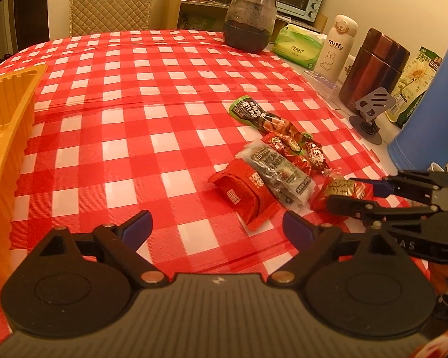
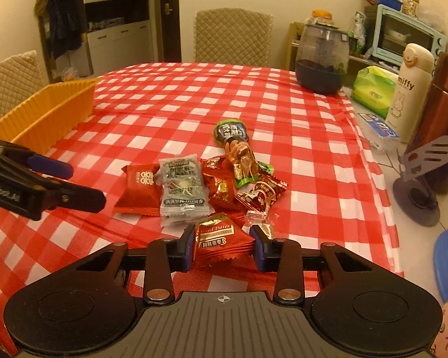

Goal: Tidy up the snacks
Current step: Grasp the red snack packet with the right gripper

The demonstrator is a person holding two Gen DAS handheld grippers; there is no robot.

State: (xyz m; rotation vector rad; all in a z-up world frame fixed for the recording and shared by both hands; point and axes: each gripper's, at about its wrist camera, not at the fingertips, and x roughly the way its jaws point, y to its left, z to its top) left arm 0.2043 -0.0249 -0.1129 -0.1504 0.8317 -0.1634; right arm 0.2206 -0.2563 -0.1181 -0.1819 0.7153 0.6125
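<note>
Red-and-white checked cloth covers the bench (image 2: 283, 95), with a yellow basket (image 2: 44, 113) at its far left. Right of the basket lies a pile of snack packets (image 2: 194, 185). The right gripper (image 2: 222, 246) has its jaws closed against a red date packet (image 2: 221, 241) nearest the pile. The left gripper (image 1: 216, 228) hangs with jaws wide apart, holding nothing.
</note>
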